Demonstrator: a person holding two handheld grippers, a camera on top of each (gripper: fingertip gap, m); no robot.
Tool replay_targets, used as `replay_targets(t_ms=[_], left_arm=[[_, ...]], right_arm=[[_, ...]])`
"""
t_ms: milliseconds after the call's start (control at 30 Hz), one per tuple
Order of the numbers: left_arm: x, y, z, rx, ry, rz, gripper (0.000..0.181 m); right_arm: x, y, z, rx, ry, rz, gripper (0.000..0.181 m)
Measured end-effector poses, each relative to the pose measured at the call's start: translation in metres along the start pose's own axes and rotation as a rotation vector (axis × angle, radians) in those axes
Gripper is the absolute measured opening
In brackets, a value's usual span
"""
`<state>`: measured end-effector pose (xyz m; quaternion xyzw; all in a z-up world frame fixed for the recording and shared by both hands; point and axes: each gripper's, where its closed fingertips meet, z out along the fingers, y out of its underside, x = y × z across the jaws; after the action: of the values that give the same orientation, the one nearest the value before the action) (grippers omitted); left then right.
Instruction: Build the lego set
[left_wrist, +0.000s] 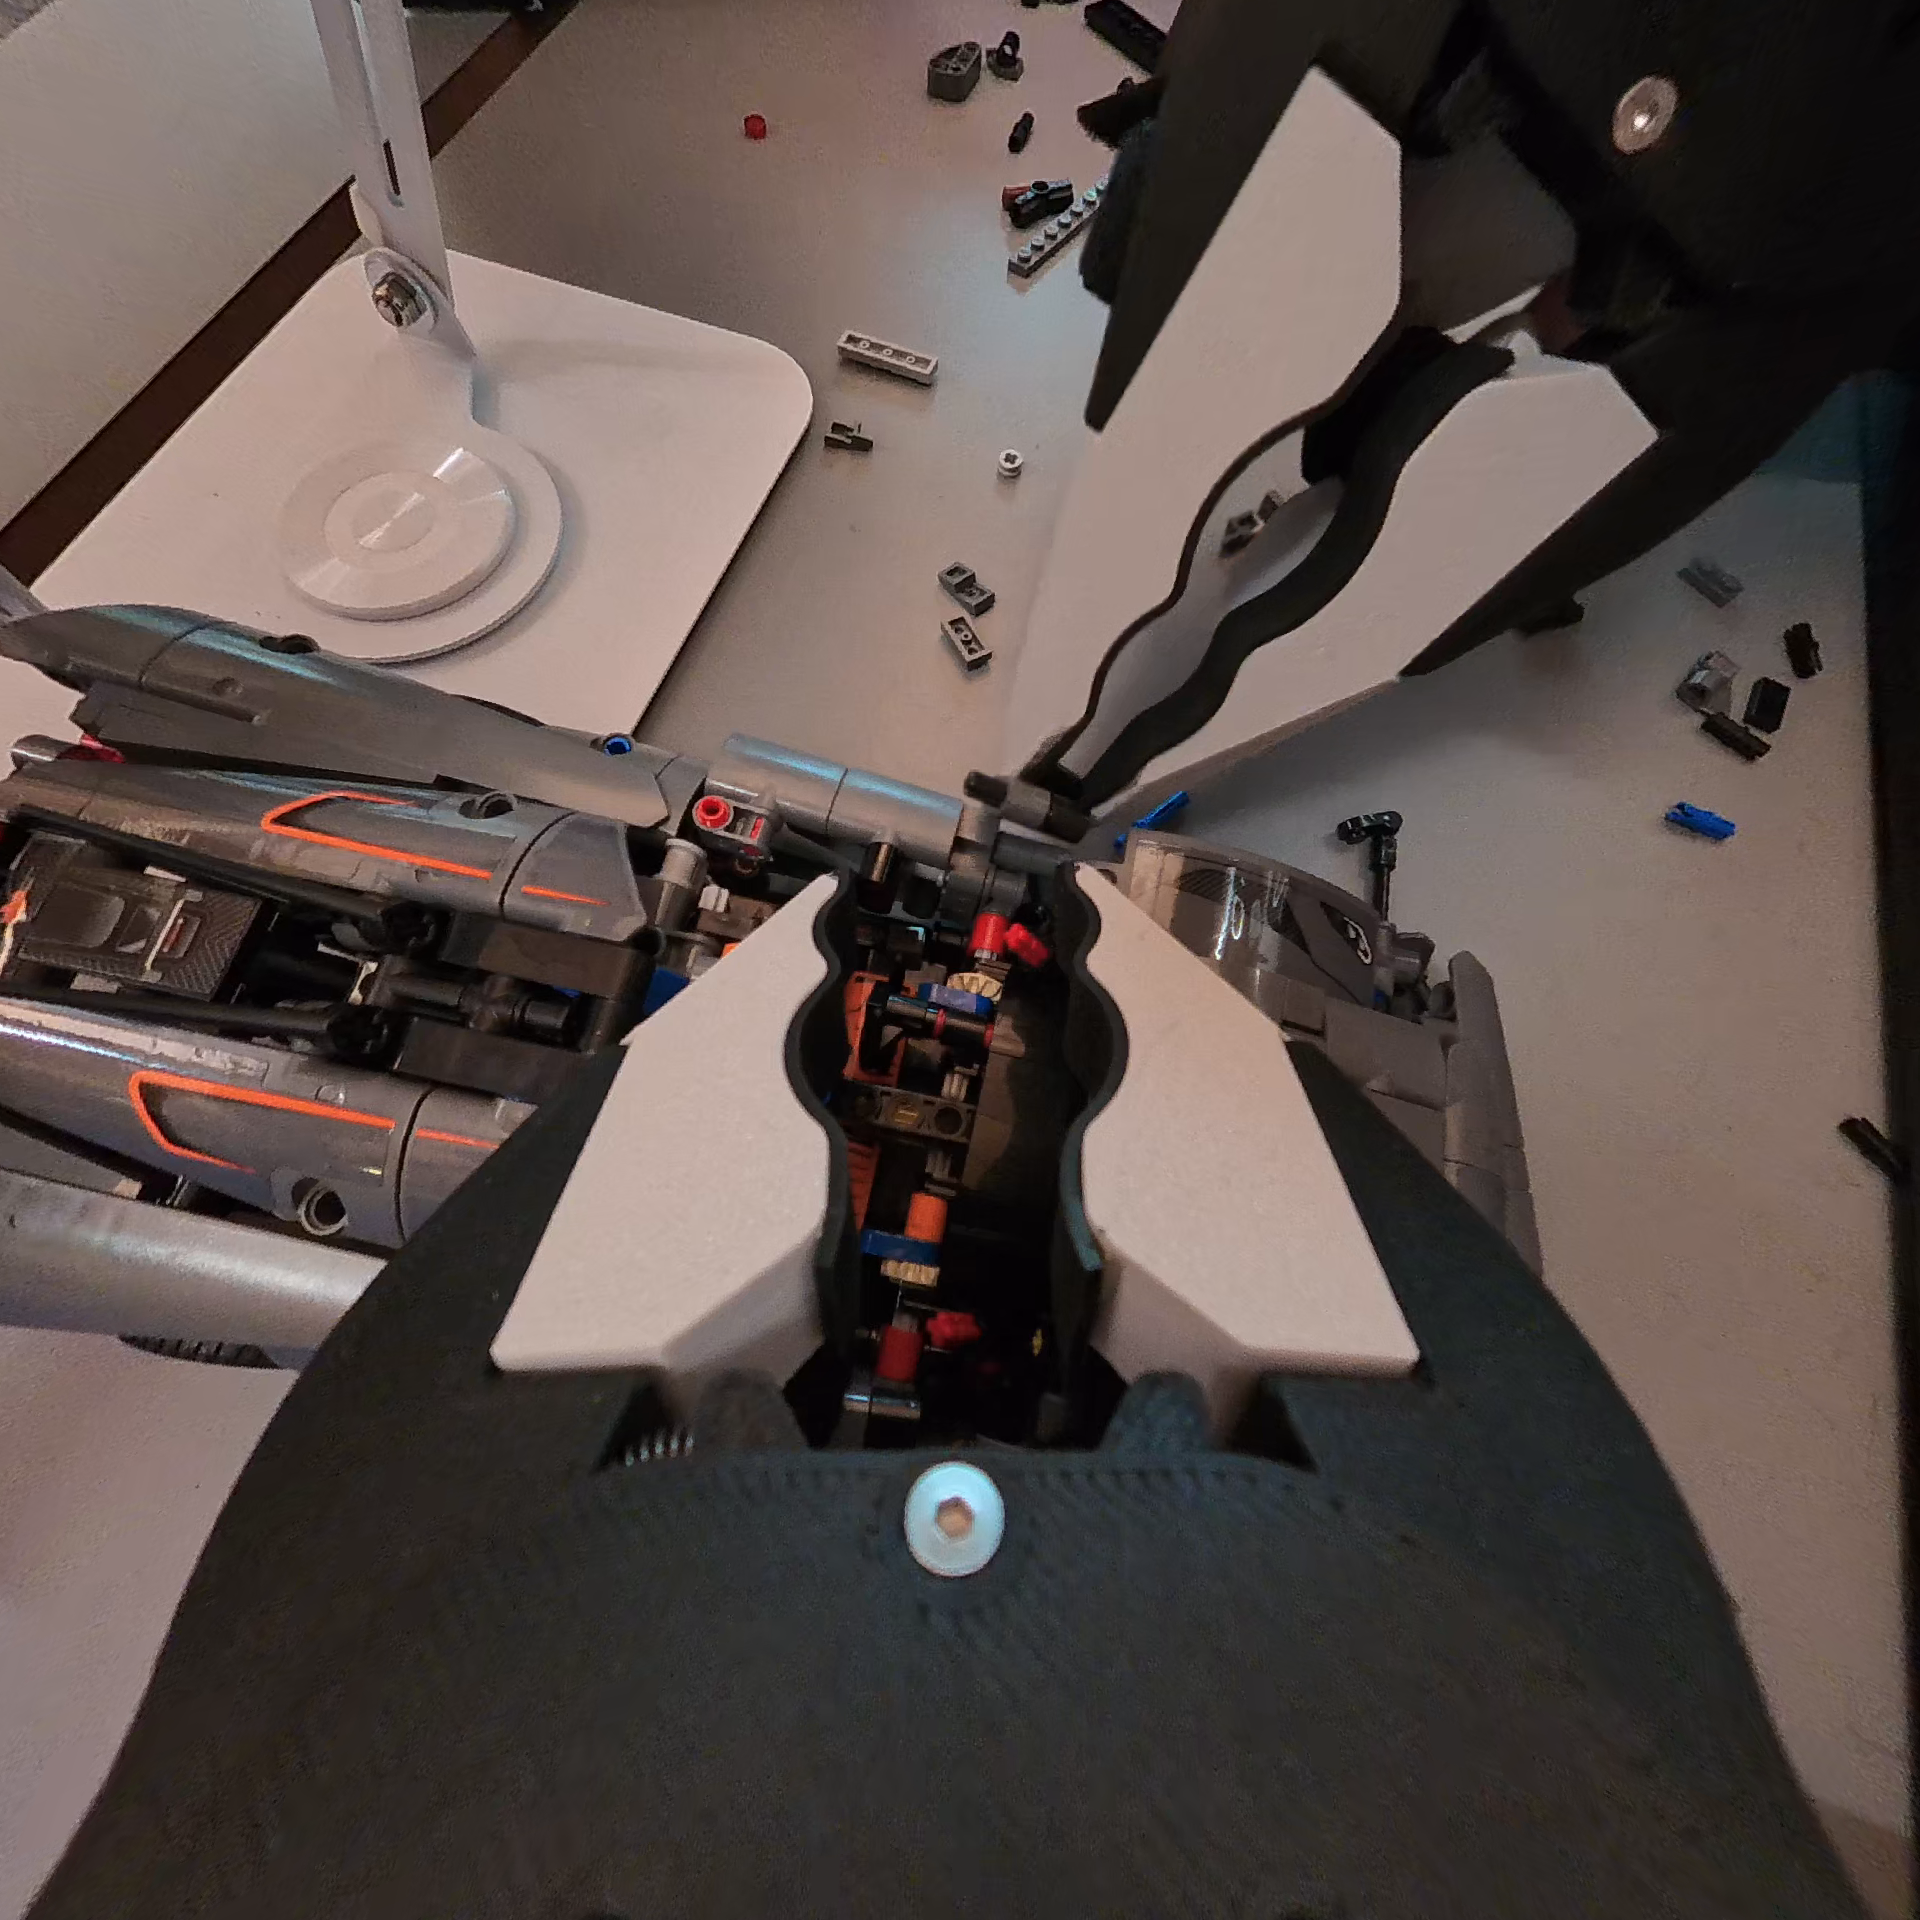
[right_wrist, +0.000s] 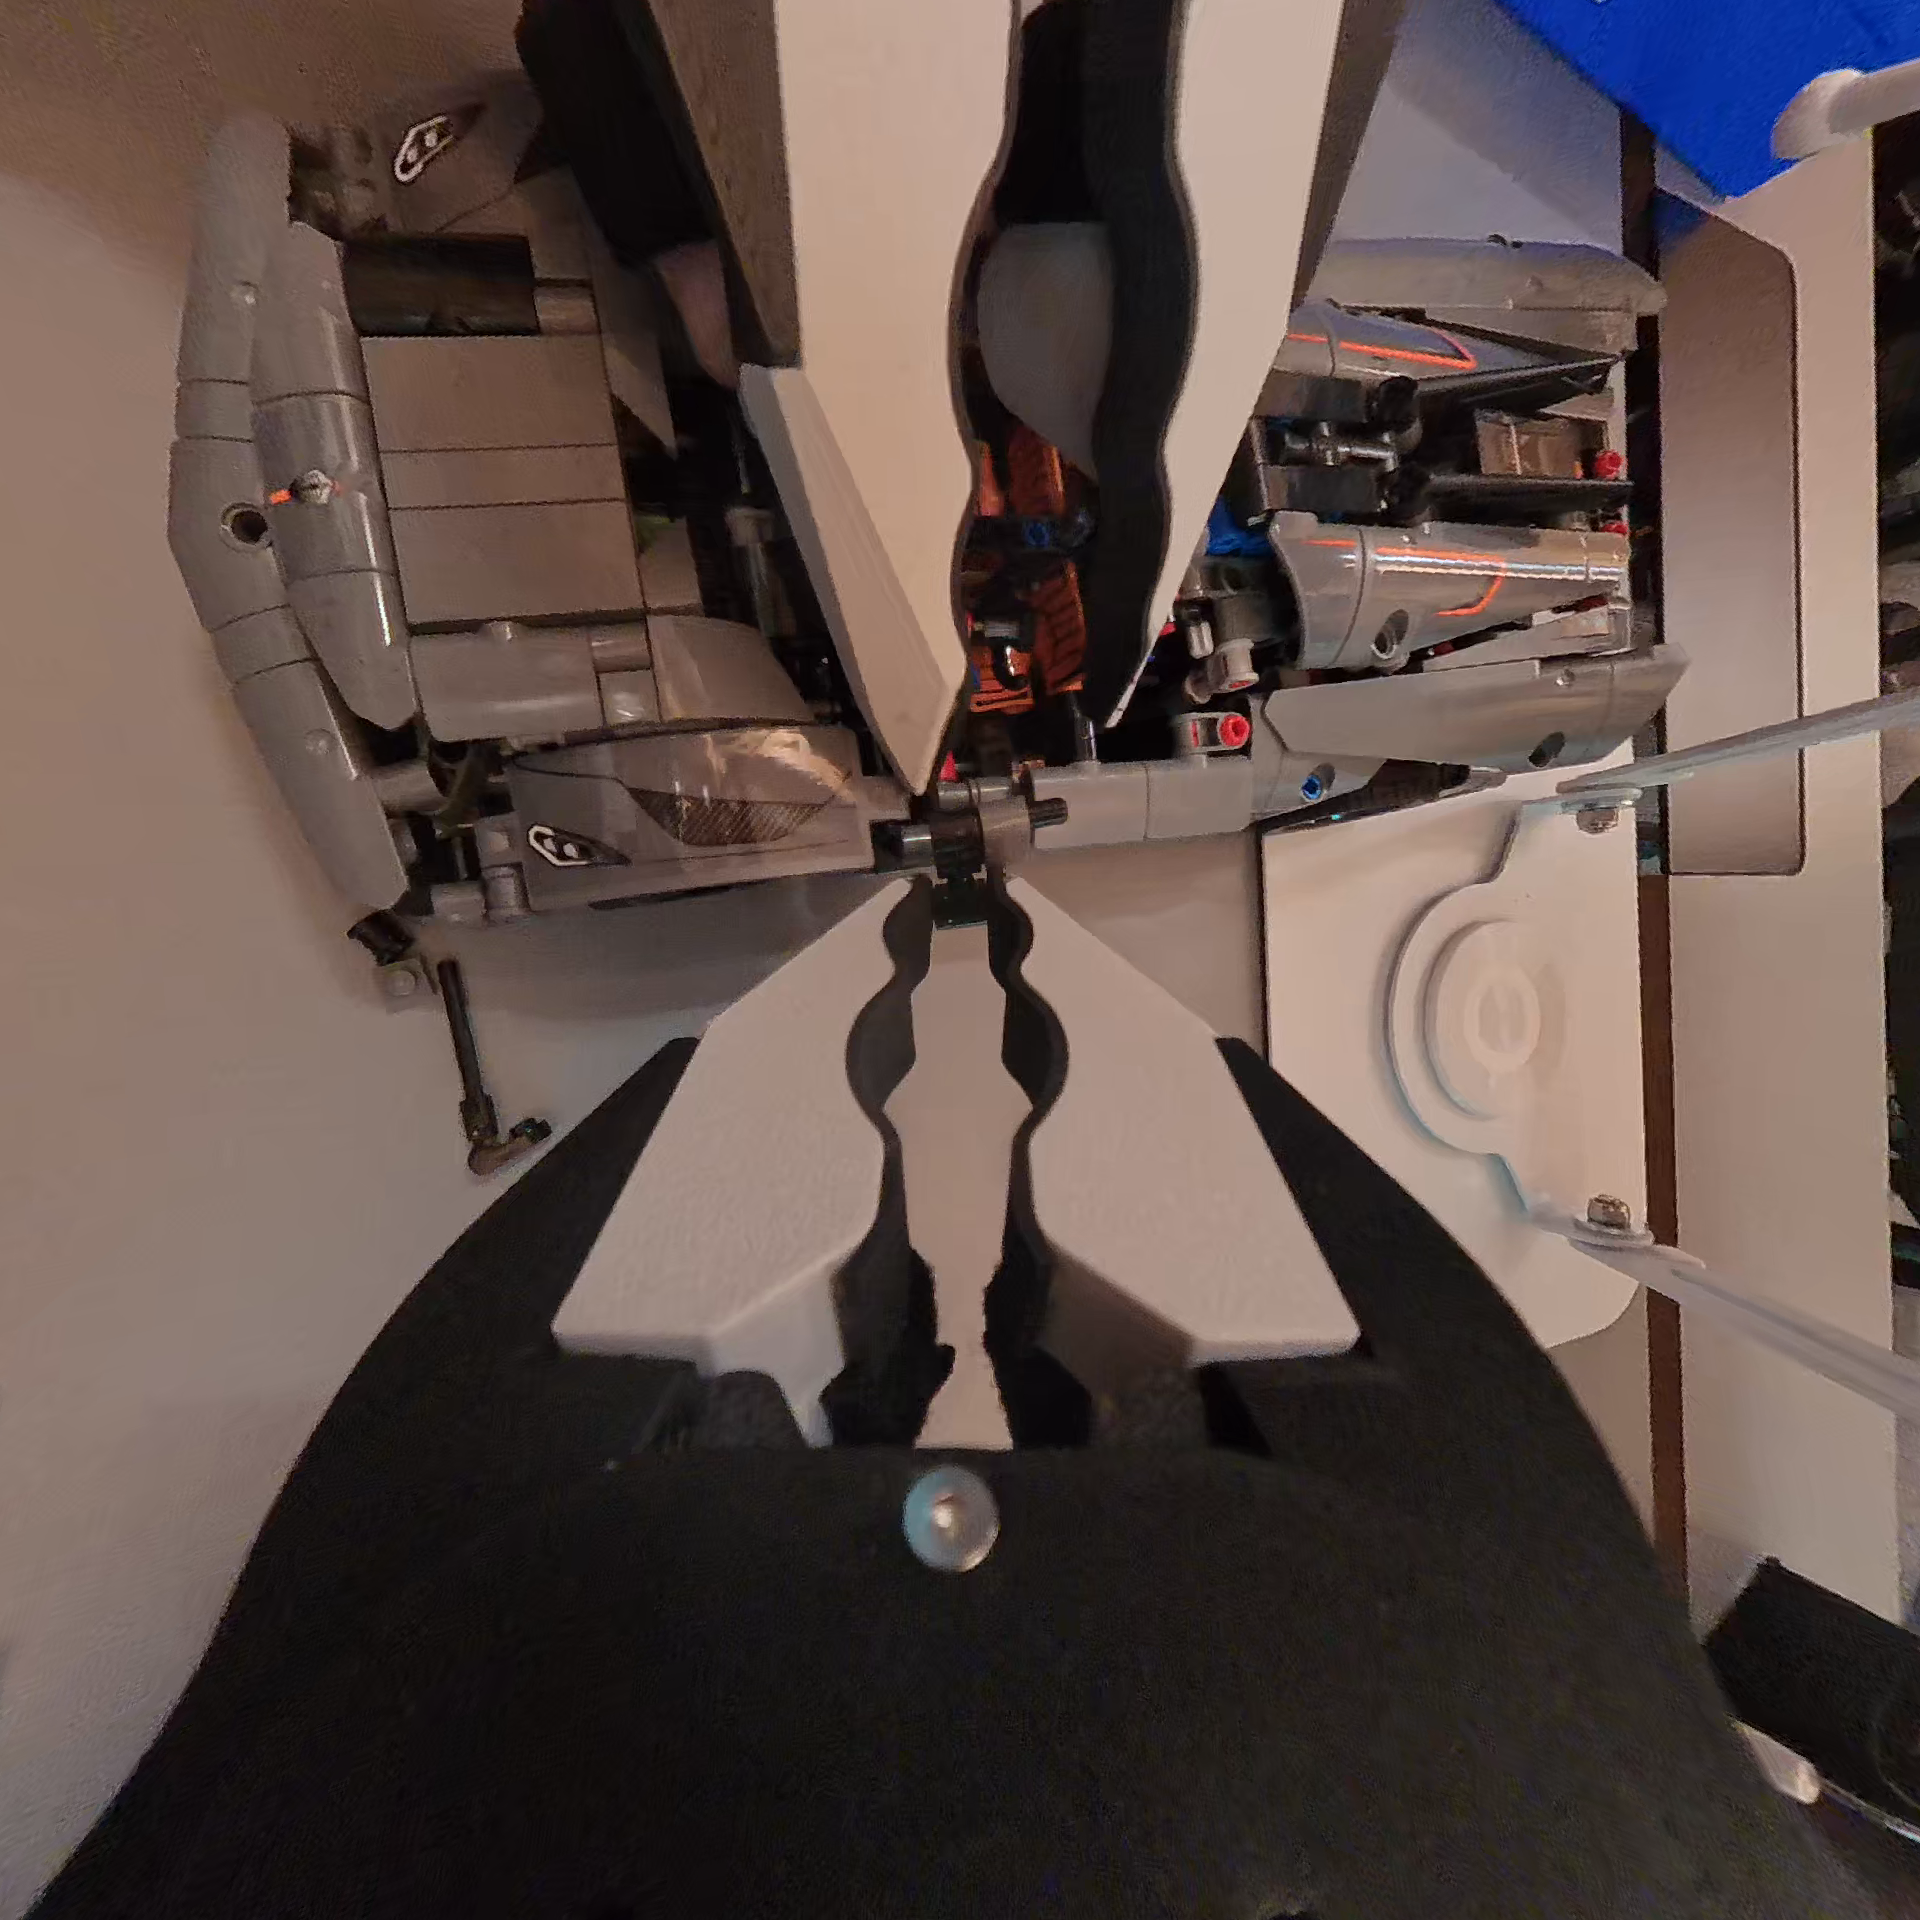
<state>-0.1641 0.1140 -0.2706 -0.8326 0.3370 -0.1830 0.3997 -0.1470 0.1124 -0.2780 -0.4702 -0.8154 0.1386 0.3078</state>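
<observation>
Left gripper (left_wrist: 951, 883) hides most of the car's (left_wrist: 312, 935) cockpit.

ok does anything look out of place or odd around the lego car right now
Nothing looks damaged or spilled. Loose pieces lie scattered across the white table beyond the grey and orange car model, which is normal mid-build. One long black axle piece lies off by itself beside the car's front corner.
</observation>
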Motion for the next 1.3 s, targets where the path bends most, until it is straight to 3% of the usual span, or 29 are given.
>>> replay_targets(t_ms=[367, 800, 1300], left_arm=[[0.0, -0.011, -0.011, 0.041, -0.016, 0.008, 0.041], [0.025, -0.014, -0.006, 0.001, -0.02, 0.261, 0.022], [0.02, -0.005, -0.002, -0.044, -0.021, 0.203, 0.02]], right_arm=[[-0.003, 0.0, -0.001, -0.046, -0.109, -0.018, 0.008], [-0.005, -0.001, 0.003, -0.121, -0.289, -0.01, 0.008], [-0.002, -0.005, 0.002, -0.117, -0.313, 0.008, 0.008]])
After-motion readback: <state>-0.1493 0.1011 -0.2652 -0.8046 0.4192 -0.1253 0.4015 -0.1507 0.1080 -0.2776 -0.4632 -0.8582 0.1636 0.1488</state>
